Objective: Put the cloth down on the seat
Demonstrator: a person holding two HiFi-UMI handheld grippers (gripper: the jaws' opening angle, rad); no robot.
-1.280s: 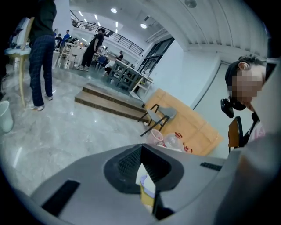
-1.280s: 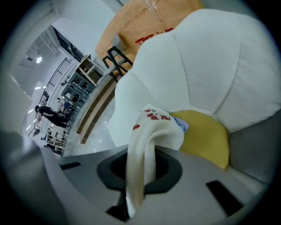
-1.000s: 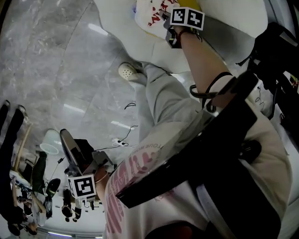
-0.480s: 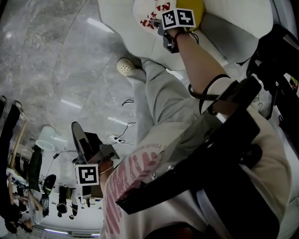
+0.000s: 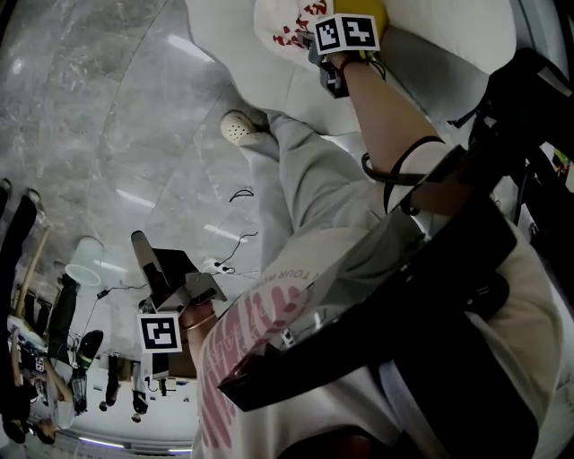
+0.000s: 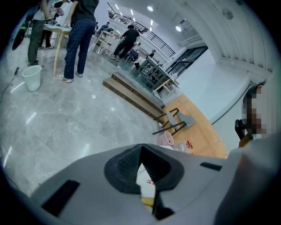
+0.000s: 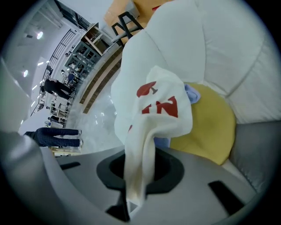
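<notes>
The cloth is white with red print and hangs bunched from my right gripper, whose jaws are shut on its lower end. In the head view the cloth shows at the top, over the white seat, with the right gripper's marker cube just right of it. A yellow cushion lies on the white seat right beside the cloth. My left gripper is low at my left side, away from the seat and over the grey floor. Its pads meet at the tip with nothing held.
My leg and a white shoe stand on the marble floor in front of the seat. A cable lies on the floor. Further off are a white bucket, wooden benches, a black chair and people at tables.
The right gripper with the cloth has shifted slightly left over the seat. The left gripper has risen a little at my side.
</notes>
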